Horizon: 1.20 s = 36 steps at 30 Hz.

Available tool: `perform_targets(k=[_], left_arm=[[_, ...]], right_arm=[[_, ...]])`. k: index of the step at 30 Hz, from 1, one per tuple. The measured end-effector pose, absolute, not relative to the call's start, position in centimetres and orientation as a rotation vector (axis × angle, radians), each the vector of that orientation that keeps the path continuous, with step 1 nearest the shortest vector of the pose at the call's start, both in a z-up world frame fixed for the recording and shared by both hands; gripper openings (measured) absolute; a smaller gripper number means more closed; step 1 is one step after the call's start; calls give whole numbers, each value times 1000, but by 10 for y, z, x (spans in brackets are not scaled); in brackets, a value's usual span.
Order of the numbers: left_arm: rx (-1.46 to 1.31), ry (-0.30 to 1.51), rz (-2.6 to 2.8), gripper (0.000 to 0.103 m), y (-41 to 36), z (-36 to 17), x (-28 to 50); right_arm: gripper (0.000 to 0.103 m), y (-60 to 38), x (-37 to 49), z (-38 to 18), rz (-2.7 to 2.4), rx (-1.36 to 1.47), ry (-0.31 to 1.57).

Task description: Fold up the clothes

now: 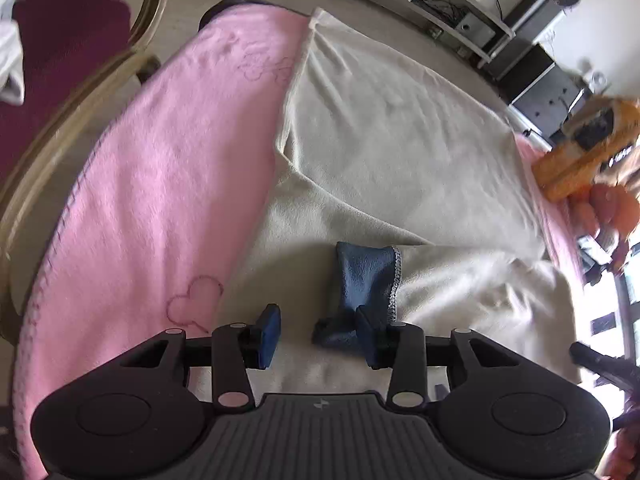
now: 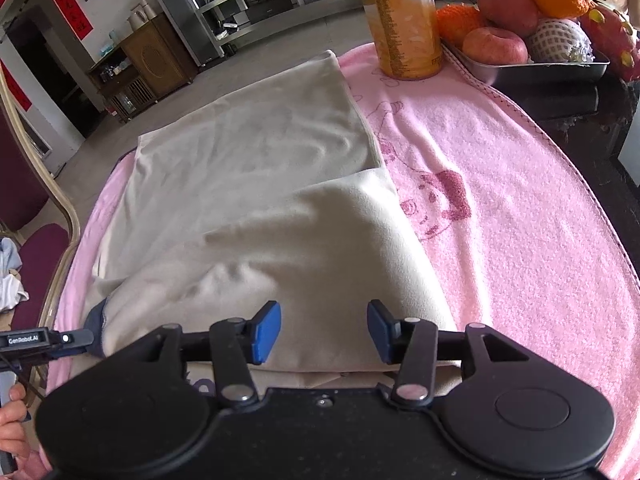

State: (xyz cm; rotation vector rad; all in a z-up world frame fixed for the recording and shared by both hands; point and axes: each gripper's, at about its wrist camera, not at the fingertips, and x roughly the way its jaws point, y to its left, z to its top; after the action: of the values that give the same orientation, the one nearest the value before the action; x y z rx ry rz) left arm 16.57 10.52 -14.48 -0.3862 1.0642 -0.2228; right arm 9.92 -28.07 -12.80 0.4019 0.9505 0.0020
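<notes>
The cream cloth (image 2: 256,184) lies mid-frame on the pink blanket (image 2: 500,208), near part doubled over. Both tools are spread wide, gripping nothing: left tool (image 1: 318,334) by the blue cuff (image 1: 366,276), right tool (image 2: 324,330) low over the fold.

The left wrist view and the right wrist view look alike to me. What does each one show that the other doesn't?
Only the left wrist view shows the full dark blue cuff with pale stitching, lying by the open left gripper. Only the right wrist view shows the juice bottle, the metal fruit tray and the wooden cabinet, plus the open right gripper. Both show the cream garment partly folded on the pink blanket.
</notes>
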Motion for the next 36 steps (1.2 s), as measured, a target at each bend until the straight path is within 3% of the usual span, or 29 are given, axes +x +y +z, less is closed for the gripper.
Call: perform_targets(k=[10, 11, 12, 13, 22, 28, 36], left_arm=[[-605, 1059, -313, 38, 115, -163, 184], [-594, 1046, -311, 28, 113, -162, 184], [-568, 1031, -300, 7, 110, -160, 183], [-530, 1012, -285, 5, 106, -155, 180], [-409, 894, -291, 5, 87, -80, 136], [-444, 892, -302, 5, 101, -49, 116], [-266, 1004, -100, 6, 108, -120, 150]], right_arm=[[47, -278, 98, -132, -4, 392, 965], [47, -279, 99, -133, -6, 390, 969], [47, -278, 100, -134, -7, 388, 973], [47, -278, 101, -134, -7, 386, 977], [50, -287, 81, -113, -41, 379, 856], [60, -318, 55, -114, 0, 644, 850], [60, -312, 60, -136, -30, 663, 963]])
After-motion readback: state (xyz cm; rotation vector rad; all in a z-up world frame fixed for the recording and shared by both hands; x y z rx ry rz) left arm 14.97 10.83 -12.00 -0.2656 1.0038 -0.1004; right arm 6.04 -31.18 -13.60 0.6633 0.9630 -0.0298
